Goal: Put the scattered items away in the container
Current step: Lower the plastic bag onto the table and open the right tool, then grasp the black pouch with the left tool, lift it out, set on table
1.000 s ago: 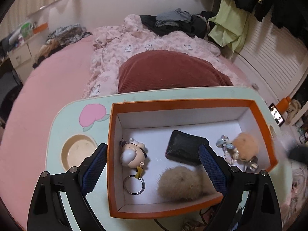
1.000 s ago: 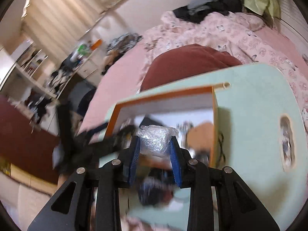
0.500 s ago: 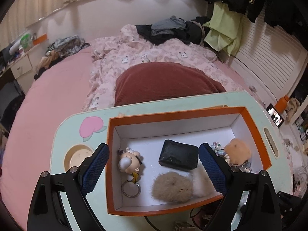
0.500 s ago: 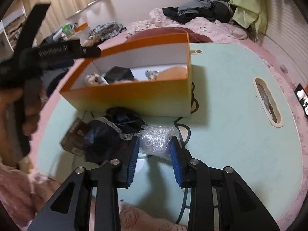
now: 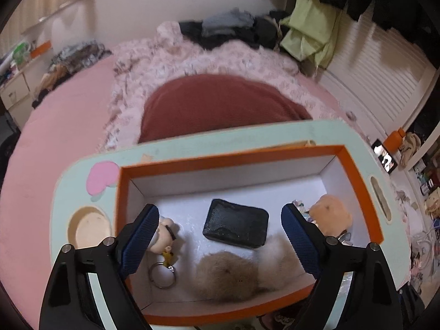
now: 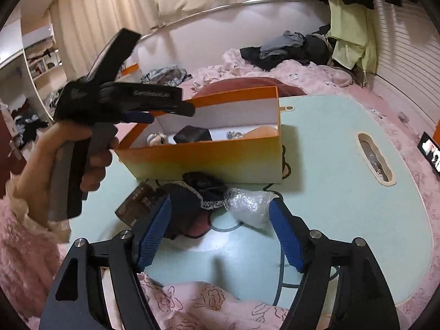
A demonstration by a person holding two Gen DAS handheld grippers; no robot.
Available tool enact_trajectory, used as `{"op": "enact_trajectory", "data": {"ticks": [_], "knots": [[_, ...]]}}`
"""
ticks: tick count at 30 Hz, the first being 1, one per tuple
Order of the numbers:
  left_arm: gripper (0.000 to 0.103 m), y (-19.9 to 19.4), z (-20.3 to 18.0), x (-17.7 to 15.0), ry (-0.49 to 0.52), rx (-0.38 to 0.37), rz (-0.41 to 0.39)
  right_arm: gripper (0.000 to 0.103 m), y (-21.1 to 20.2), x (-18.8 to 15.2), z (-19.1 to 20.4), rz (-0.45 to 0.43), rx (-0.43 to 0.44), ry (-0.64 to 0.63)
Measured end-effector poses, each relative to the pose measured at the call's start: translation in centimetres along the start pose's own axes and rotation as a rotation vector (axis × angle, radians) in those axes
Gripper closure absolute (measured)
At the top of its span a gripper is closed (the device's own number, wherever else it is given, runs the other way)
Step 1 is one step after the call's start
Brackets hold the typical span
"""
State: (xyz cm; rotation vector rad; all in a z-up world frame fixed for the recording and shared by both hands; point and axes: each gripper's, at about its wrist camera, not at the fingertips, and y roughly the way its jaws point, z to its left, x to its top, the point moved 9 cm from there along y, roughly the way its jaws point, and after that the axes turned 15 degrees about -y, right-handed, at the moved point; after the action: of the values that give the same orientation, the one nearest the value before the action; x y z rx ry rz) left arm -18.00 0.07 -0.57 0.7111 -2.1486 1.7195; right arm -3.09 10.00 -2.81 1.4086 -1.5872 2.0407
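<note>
The orange box (image 5: 228,156) with white inside stands on the mint lap table (image 6: 330,192). It holds a black pouch (image 5: 236,227), a doll keychain (image 5: 162,240), a brown fur puff (image 5: 228,275) and an orange plush (image 5: 332,214). My left gripper (image 5: 220,236) hovers open above the box; it also shows in the right wrist view (image 6: 143,110). My right gripper (image 6: 220,231) is open and empty over the table in front of the box (image 6: 209,148). A crumpled clear plastic bag (image 6: 247,200) lies between its fingers, beside a black lace-trimmed cloth (image 6: 198,192) and a dark packet (image 6: 134,200).
A dark cable (image 6: 275,187) runs along the table by the box. The table has a slot handle (image 6: 374,159) at right and a cup recess (image 5: 88,228) at left. Pink bedding (image 5: 68,126) and a red cushion (image 5: 220,104) lie beyond.
My right gripper has opened and let go of the plastic bag, which now lies on the table. The left gripper has drifted slightly over the box.
</note>
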Motion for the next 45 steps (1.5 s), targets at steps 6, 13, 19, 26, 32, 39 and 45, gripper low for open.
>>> {"op": "enact_trajectory", "data": {"ticks": [6,13,19,26,32,39,45], "knots": [[0.018,1.8,-0.9,-1.1,0.040,0.048,0.051,0.029,0.3,-0.4,0.9,0.025,0.008,-0.035],[0.019,3.5,-1.1,-2.1,0.104,0.118,0.086,0.029,0.8,-1.1,1.0,0.055,0.040,-0.016],[0.043,4.5,-0.8,-2.4,0.087,0.089,0.131,0.029,0.8,-1.2,0.9,0.057,0.042,-0.010],[0.043,3.7,-1.0,-2.3,0.080,0.052,0.082,0.029,0.7,-1.1,1.0,0.059,0.041,-0.017],[0.043,-0.8,-2.2,-0.6,0.010,-0.063,-0.020,0.029,0.9,-1.3,0.9,0.070,0.046,-0.006],[0.043,-7.3,-2.5,-0.9,0.038,-0.115,-0.151,0.029,1.1,-1.4,0.8,0.077,0.051,-0.001],[0.043,-8.5,1.2,-4.0,-0.036,-0.133,-0.124,0.029,1.3,-1.6,0.5,0.089,0.057,0.017]]}}
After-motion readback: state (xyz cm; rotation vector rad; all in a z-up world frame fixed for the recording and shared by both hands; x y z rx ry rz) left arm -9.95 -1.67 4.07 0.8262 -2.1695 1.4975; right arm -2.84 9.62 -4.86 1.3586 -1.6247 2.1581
